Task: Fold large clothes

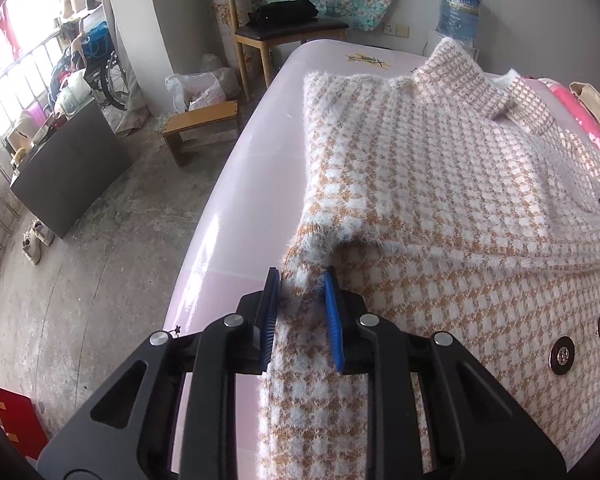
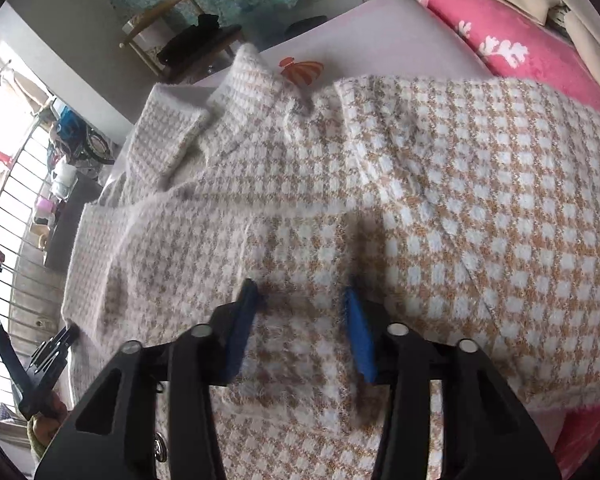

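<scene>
Left claw point(image 1: 302, 280), blue-padded, black-framed: pads set on either side of a raised ridge of the fuzzy tan-and-white houndstooth knitted coat point(image 1: 440, 184). The jaws stand narrow, cloth bunched between them; the left pad sits on the fabric's edge and I judge this a pinch on the coat's side hem, though how firm it is I cannot tell. The coat's edge runs away from this claw toward the collar point(image 1: 460, 76) at the far end. The glossy pale pink table point(image 1: 236, 208) lies bare to the left of the edge.

Coat itself: spread flat over the table, long axis running from me up toward the collar, dark round buttons point(image 1: 562, 356) near its middle, one sleeve folded across the body.

Right claw point(image 2: 300, 292), same build: pads pressed down into the coat's right side, a band of cloth lying between them. The frame is blurred here. Jaws narrow, cloth between, likely gripped, not certain.

Relation that matters: each claw sits at its own side edge of the coat, both near the lower half, the fold line lying across between them. My judgement: the next move lifts both edges together and carries the near part toward the collar. Uneven grip would skew the fold.
</scene>
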Motion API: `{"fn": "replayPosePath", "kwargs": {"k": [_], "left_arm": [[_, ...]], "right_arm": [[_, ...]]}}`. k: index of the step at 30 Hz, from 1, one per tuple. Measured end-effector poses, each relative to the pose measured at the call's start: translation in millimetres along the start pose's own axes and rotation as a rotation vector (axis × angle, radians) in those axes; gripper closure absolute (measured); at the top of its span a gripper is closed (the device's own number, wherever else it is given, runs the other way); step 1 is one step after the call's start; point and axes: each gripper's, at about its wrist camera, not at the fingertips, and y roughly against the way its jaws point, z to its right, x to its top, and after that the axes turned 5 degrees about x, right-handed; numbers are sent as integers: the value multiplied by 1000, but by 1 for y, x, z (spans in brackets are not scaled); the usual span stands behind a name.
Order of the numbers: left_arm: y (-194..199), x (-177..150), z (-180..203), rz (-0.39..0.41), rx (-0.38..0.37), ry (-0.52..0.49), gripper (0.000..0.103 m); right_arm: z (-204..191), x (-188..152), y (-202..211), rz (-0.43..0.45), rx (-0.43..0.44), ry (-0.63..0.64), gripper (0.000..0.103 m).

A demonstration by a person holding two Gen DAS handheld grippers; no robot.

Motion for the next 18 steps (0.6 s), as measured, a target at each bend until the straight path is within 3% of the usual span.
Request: {"fn": "replayPosePath", "kwargs": {"k": [1,3,8,11,12,13,16,18], "left_arm": [[0,0,-1,0,-2,3,83],[1,-1,0,1,-2,5,85],[2,-3,0,1,-1,5,87],[2,-3,0,0,-3,4,87],[2,-3,-1,-2,-9,4,87],[4,-3,-2,-5,-19,1,87],[16,-2,-13,-21,-74,22,86],[34,2,-24,11,-125,63,86]], "right_arm": [[-2,0,0,2,-17,15,87],[-9,4,4,29,-29,47,89],[-33,18,20,127,-106,179,90],[-26,22,1,80,-154,181,89],[-19,21,-8,48,-186,171,86],[-13,20,-14,33,-210,164,77],[-6,17,3,79,-226,133,59],[-7,14,21,124,-228,129,56]]}}
